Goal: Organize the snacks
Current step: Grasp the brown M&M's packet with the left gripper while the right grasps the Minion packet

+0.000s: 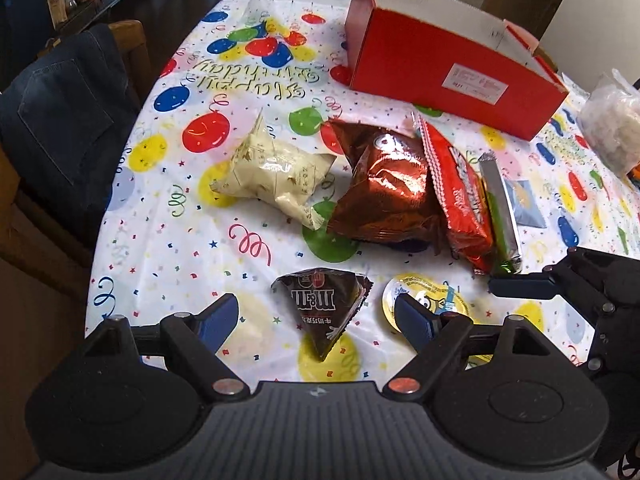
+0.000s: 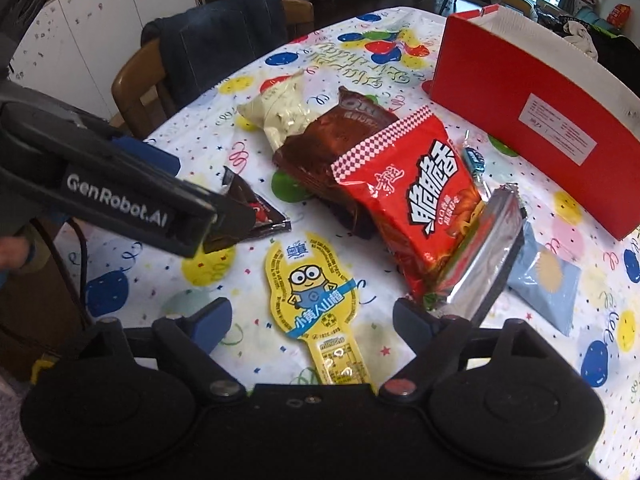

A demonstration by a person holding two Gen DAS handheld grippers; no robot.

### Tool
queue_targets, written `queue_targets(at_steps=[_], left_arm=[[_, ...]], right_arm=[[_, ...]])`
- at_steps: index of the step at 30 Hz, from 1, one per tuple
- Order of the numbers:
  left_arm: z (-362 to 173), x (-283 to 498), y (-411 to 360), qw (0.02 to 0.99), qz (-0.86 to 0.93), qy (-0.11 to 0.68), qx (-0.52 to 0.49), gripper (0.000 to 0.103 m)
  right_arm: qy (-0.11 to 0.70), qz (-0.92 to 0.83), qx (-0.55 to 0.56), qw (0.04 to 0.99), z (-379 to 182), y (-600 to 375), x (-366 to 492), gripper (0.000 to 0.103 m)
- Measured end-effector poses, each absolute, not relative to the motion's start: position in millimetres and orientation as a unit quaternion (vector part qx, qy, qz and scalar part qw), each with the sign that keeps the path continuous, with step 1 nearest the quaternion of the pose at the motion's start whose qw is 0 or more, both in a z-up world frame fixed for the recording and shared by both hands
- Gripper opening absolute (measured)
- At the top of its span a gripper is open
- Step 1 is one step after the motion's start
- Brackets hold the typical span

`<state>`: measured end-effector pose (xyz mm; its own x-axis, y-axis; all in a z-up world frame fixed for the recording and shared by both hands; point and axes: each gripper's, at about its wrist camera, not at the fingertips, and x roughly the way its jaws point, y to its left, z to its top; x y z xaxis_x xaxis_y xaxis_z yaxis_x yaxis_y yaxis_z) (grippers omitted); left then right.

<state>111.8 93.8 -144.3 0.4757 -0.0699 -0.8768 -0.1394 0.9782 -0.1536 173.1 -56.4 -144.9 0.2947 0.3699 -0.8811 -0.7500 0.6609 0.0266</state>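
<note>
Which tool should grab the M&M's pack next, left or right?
Left. The M&M's pack lies directly between the open left tool fingers. The right tool is open over the yellow Minion snack instead, farther from the pack.

Open left tool (image 1: pixel 316 314) astride M&M's packet (image 1: pixel 322 308), red box (image 1: pixel 444 68) beyond.

My left-wrist camera is looking forward along my jaws, low and close over the counter (image 1: pixel 160 248), facing the red box (image 1: pixel 440 80) at upper right. My right-wrist camera is sitting equally near, facing the same way from further right. Both are sharing the brown bag (image 1: pixel 384 192) (image 2: pixel 320 148) and Minions packet (image 1: pixel 424 296) (image 2: pixel 316 284).
</note>
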Motion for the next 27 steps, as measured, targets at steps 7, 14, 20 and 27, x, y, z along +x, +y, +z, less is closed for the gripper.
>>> queue_targets(at_steps=[7, 14, 20, 27], left_arm=[[-154.1, 123.7, 95.4, 0.839, 0.007, 0.532, -0.115, 0.078], [-161.3, 136.3, 99.5, 0.823, 0.007, 0.549, -0.144, 0.062], [-160.0, 137.6, 97.2, 0.822, 0.007, 0.552, -0.140, 0.052], [-160.2, 136.8, 97.4, 0.824, 0.009, 0.548, -0.142, 0.041]], right_arm=[[0.476, 0.362, -0.217, 0.772, -155.6, -46.6, 177.0, 0.079], [0.472, 0.368, -0.229, 0.768, -159.4, -40.6, 177.1, 0.075], [0.466, 0.373, -0.229, 0.769, -156.9, -41.0, 175.8, 0.061], [0.465, 0.374, -0.230, 0.769, -154.1, -43.1, 173.9, 0.051]])
